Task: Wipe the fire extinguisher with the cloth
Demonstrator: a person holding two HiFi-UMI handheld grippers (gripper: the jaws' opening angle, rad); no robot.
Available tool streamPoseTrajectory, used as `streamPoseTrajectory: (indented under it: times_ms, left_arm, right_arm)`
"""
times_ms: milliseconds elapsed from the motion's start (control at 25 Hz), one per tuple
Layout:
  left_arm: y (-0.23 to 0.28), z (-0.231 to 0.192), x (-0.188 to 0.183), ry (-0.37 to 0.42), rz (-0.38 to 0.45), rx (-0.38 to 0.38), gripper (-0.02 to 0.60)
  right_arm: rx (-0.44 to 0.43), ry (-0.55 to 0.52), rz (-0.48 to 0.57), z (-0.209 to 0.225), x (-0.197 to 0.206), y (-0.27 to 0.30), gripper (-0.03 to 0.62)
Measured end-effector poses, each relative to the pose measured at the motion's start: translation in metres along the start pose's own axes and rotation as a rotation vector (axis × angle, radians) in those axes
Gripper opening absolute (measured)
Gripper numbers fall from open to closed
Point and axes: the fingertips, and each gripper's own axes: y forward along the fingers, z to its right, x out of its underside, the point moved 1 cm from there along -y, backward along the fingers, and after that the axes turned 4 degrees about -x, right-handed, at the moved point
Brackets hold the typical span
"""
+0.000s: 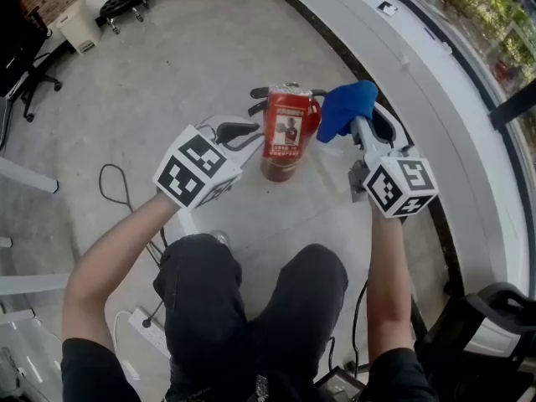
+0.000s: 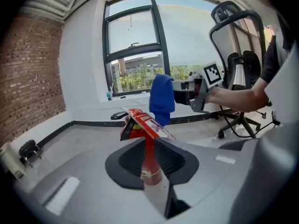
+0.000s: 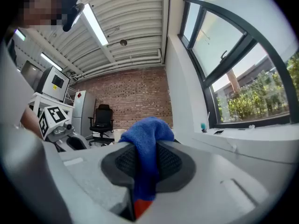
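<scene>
The red fire extinguisher (image 1: pixel 285 136) stands on the floor in front of my knees, its printed label facing up at me. My left gripper (image 1: pixel 245 132) is just left of it, its jaws a narrow slit apart. Through that slit the left gripper view shows the extinguisher (image 2: pixel 148 125) beyond my left gripper (image 2: pixel 149 161), with nothing pinched. My right gripper (image 1: pixel 355 126) is to the right of the extinguisher's top, shut on a blue cloth (image 1: pixel 344 105). The cloth (image 3: pixel 145 136) bulges from my right gripper (image 3: pixel 145 166). From the left, the cloth (image 2: pixel 162 99) hangs behind the extinguisher.
A raised white window ledge (image 1: pixel 419 65) curves round the far right. A wheeled stool (image 1: pixel 123 3) and a black chair (image 1: pixel 29 65) stand far left. A cable (image 1: pixel 117 189) and power strip (image 1: pixel 149 329) lie by my left leg. An office chair (image 2: pixel 236 73) is on the right.
</scene>
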Motion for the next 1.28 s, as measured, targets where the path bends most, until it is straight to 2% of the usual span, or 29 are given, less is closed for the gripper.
streamPoseTrajectory:
  times_ms: [120,240,440,520,640,760,960,1120,1280]
  left_arm:
    - [-0.014,-0.011,0.002,0.008,0.013,0.024,0.064]
    - [-0.033,-0.041,-0.005,-0.009,0.018,0.009,0.012]
    - [-0.090,-0.093,-0.044,-0.065,0.023,-0.007,0.008]
    - [-0.118,-0.106,-0.066,-0.104,0.033,-0.046,0.008]
    - [-0.157,-0.119,-0.102,-0.169,0.049,-0.149,0.008]
    - [-0.182,-0.102,-0.148,-0.237,0.059,-0.137,0.008]
    - [-0.210,-0.058,-0.239,-0.275,0.080,-0.061,0.008]
    - [-0.237,-0.017,-0.299,-0.344,0.101,-0.032,0.008]
    - [-0.266,0.022,-0.347,-0.346,0.127,-0.011,0.008]
  right_arm:
    - [0.018,0.011,-0.011,-0.004,-0.019,0.012,0.067]
    - [0.036,0.047,-0.033,-0.008,-0.041,0.023,0.067]
    - [0.032,0.108,-0.076,-0.035,-0.096,0.038,0.067]
    - [0.022,0.113,-0.109,-0.054,-0.122,0.035,0.067]
    - [-0.011,0.116,-0.153,-0.078,-0.165,0.024,0.068]
    - [-0.033,0.103,-0.200,-0.093,-0.206,0.006,0.069]
    - [-0.019,0.080,-0.225,-0.103,-0.281,-0.031,0.069]
    - [-0.044,0.065,-0.210,-0.116,-0.338,-0.067,0.069]
    - [-0.067,0.044,-0.146,-0.128,-0.396,-0.093,0.069]
